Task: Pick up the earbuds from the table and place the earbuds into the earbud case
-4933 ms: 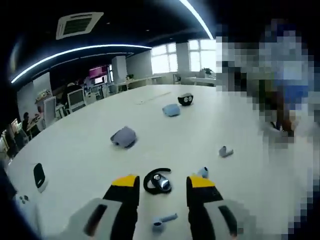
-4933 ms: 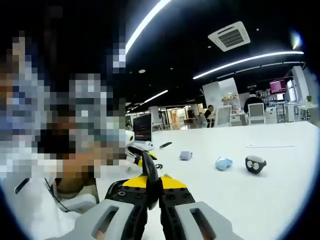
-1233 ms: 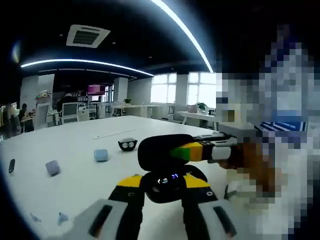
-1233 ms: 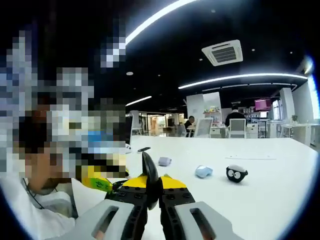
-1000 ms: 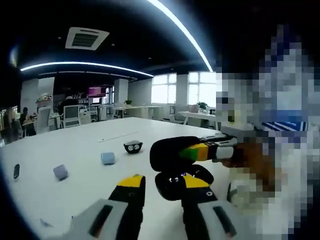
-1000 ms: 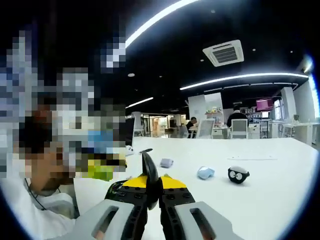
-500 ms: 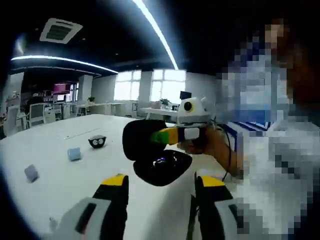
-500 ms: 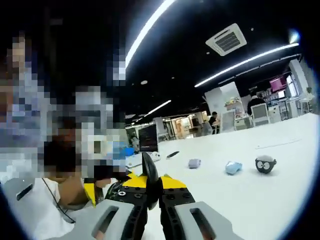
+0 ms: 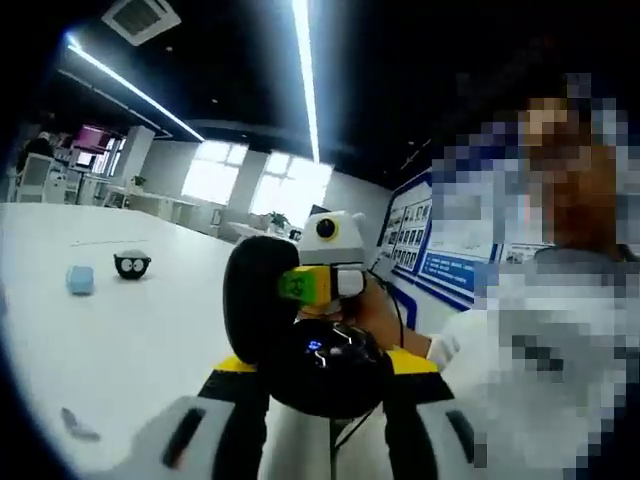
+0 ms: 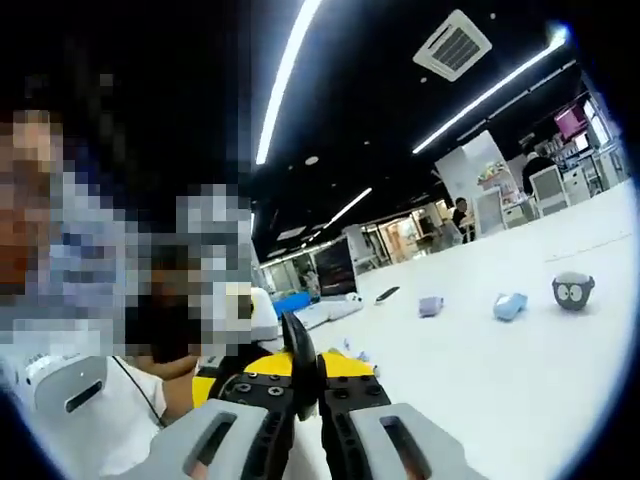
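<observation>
Earbud (image 10: 300, 352) clenched in right tool (image 10: 306, 384); open case (image 9: 325, 365) gripped between left tool (image 9: 325, 365) tips.

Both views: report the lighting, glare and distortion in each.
Left gripper view: ceiling light strip blows out white, fisheye curves it, and the black earbud case sits close and dark. Right gripper view: bowed light strips, dim ceiling, evenly bright white table.
</observation>
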Demonstrator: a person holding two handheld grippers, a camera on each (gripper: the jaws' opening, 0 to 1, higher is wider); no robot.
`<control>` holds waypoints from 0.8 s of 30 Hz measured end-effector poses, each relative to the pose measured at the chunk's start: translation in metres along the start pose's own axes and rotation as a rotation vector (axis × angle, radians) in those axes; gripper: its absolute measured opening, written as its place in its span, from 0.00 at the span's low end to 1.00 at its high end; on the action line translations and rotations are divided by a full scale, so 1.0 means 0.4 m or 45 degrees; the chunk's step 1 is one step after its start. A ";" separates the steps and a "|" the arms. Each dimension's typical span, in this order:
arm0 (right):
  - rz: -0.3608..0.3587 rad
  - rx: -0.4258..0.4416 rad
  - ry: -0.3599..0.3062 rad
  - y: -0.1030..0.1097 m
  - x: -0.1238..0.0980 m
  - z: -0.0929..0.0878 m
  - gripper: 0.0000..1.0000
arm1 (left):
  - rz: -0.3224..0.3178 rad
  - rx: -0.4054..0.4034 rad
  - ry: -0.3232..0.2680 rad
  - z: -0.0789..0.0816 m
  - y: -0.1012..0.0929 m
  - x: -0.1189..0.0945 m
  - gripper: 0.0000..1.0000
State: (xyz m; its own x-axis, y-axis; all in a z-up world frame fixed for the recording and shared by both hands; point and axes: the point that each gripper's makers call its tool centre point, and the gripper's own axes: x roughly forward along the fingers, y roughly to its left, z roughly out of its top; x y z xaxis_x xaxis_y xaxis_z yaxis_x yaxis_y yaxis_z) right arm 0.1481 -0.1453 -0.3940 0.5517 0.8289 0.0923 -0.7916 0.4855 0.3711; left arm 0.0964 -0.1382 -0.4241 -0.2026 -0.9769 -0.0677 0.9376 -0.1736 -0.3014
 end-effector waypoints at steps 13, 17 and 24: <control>0.018 -0.198 -0.042 0.013 -0.002 0.019 0.23 | 0.036 -0.100 -0.045 -0.013 0.034 0.005 0.45; 0.073 -0.130 -0.079 0.026 -0.007 0.033 0.24 | 0.047 -0.111 -0.065 -0.009 0.042 0.005 0.45; 0.048 0.005 -0.085 -0.008 -0.004 0.020 0.20 | 0.089 -0.137 -0.090 -0.009 0.074 0.007 0.45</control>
State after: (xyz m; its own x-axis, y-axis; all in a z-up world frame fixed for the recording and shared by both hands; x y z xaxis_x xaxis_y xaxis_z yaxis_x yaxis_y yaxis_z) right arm 0.1517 -0.1504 -0.3880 0.5380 0.8261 0.1675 -0.8112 0.4533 0.3696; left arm 0.1225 -0.1455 -0.4364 -0.1139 -0.9932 -0.0257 0.9123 -0.0943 -0.3984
